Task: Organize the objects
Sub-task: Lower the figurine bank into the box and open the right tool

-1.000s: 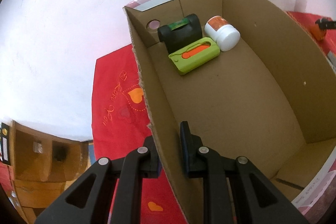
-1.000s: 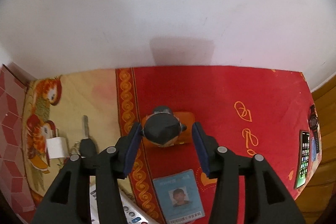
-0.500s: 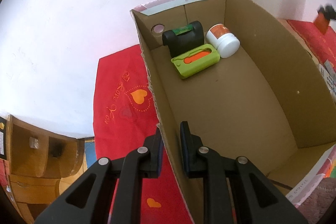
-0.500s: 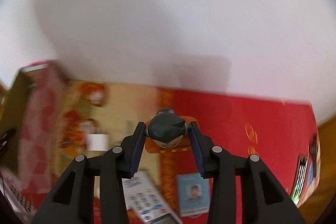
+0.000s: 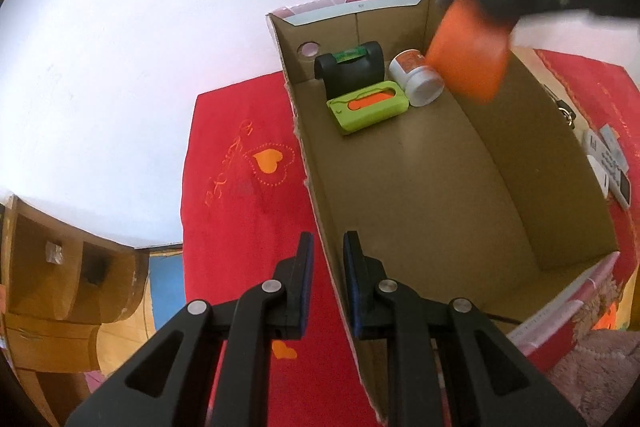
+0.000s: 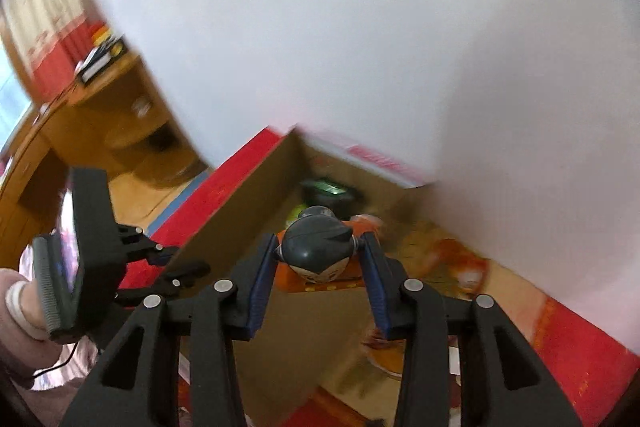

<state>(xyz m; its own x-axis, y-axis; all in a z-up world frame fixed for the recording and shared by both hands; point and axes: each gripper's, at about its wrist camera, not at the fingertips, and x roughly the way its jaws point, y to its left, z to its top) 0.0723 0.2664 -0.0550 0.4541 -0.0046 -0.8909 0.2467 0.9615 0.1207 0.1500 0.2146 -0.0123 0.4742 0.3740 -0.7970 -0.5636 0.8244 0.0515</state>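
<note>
- A toy figure (image 6: 318, 253) with a dark grey head and an orange body sits clamped between the blue pads of the right gripper (image 6: 318, 259), whose jaws have just been closing on it; it hangs in the air over the open cardboard box (image 5: 472, 183).
- From the left wrist view the figure (image 5: 466, 51) shows as an orange blur above the far right corner of the box.
- On the box floor, at the far end, lie a green case (image 5: 368, 106), a black block (image 5: 352, 67) behind it and a white jar (image 5: 418, 79) on its side beside them.
- The left gripper (image 5: 327, 259) pinches the near left wall of the box, one finger inside, one outside.
- The box stands on a red cloth (image 5: 240, 195); a remote control (image 5: 612, 163) lies just outside its right wall.
</note>
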